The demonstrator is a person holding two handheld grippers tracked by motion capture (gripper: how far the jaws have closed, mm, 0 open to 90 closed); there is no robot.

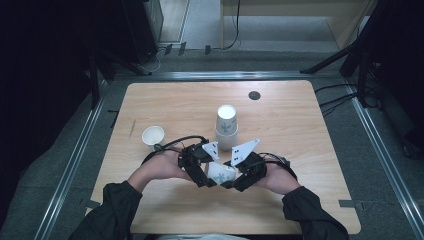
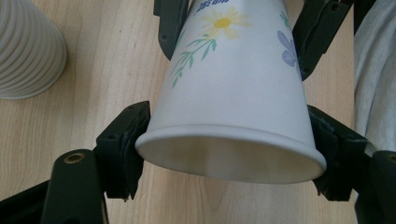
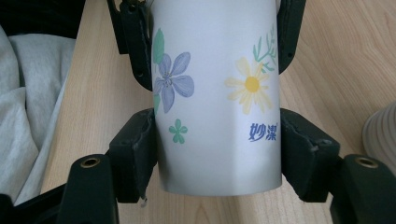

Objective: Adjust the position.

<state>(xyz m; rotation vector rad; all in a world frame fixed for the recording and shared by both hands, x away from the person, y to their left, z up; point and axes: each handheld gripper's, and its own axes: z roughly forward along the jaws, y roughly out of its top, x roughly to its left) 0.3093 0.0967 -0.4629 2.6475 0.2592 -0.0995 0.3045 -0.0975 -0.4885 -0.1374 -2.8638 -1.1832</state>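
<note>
Flowered paper cup (image 2: 233, 93) lies sideways low over the near table (image 1: 300, 115), held at both ends. Left gripper (image 2: 229, 154) pinches the rim end; right gripper (image 3: 219, 149) pinches the base end. Judgement: keep both squeezes light to avoid crushing; release one side first.

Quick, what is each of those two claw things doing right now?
Left gripper: jaws closed on the flowered paper cup, near its open rim.
Right gripper: jaws closed on the same cup, near its base.

Paper cup (image 3: 217, 93) — blue "妙潔", prob.
</note>
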